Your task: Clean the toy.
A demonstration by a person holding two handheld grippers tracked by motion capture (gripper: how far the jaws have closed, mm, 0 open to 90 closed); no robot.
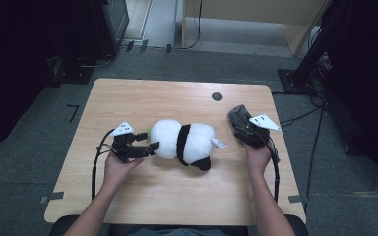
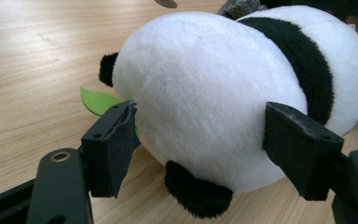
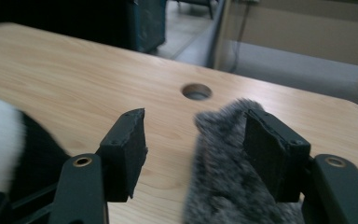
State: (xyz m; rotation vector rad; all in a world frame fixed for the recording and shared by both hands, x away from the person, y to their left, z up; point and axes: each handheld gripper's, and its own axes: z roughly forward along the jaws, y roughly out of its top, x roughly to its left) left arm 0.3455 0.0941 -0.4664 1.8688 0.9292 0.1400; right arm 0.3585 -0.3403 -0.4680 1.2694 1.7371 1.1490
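The plush panda [image 1: 184, 142] lies on its side in the middle of the counter [image 1: 128, 98]. The left gripper [image 1: 145, 149] clamps its white end between wide jaws. The right gripper [image 3: 193, 149] has open jaws, a grey furry thing [image 3: 223, 182] loosely between them.

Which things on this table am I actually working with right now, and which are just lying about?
In the job:
- plush panda, left gripper with its jaws around its white end
- grey furry piece, between the jaws of the right gripper

Lying about:
- round hole in the table
- cables and stands on the floor
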